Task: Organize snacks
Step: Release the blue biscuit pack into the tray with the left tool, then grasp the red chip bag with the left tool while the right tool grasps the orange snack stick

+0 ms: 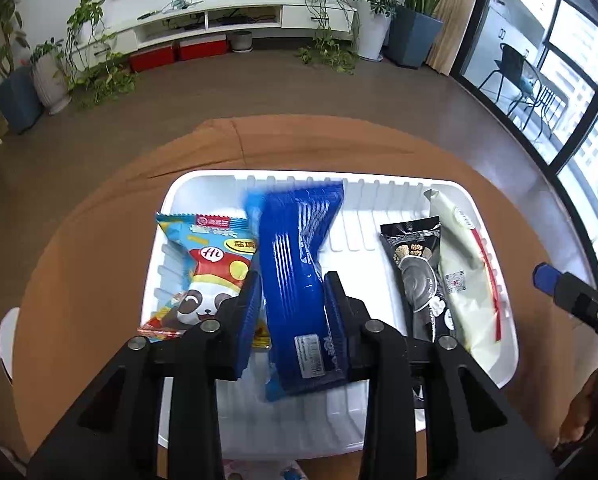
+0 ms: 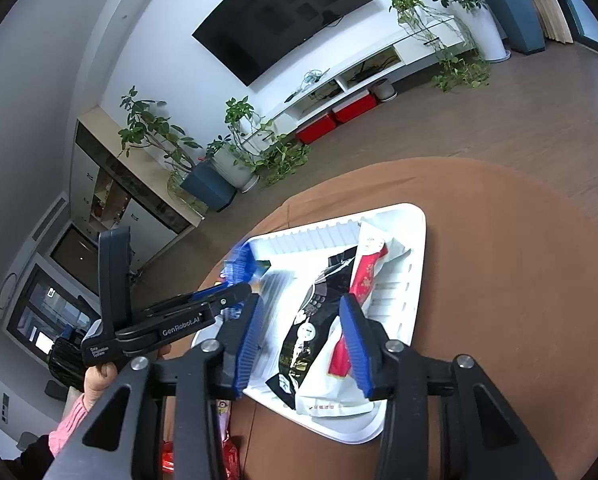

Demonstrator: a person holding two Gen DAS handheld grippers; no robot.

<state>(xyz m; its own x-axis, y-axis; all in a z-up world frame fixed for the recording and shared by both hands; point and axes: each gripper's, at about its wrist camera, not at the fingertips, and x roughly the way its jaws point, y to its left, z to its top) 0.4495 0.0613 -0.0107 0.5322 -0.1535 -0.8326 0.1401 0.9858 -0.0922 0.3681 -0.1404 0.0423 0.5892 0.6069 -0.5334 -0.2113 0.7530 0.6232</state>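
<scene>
Pinching a blue snack packet (image 1: pixel 299 280) between its two blue pads, the left hand-held gripper (image 1: pixel 293 292) has its jaws closed against the packet's sides, and the packet stands upright over the middle of a white ribbed tray (image 1: pixel 383 184), with its far end blurred. Just left of that packet, a light-blue snack bag printed with a panda face (image 1: pixel 207 264) lies in the tray, touching the left pad. Toward the tray's right side, a black sachet (image 1: pixel 419 276) and a pale cream packet with a red stripe (image 1: pixel 467 280) lie side by side, touching. The right hand-held gripper (image 2: pixel 305 336) hangs above the near end of the tray with its jaws spread wide and nothing between them; below it sit the black sachet (image 2: pixel 319 320) and a white-and-red packet (image 2: pixel 365 276). The tray rests on a round surface covered with a brown cloth (image 2: pixel 519 280). At the near edge of that surface, small red-wrapped items (image 2: pixel 231 456) are partly visible, too hidden to identify.
</scene>
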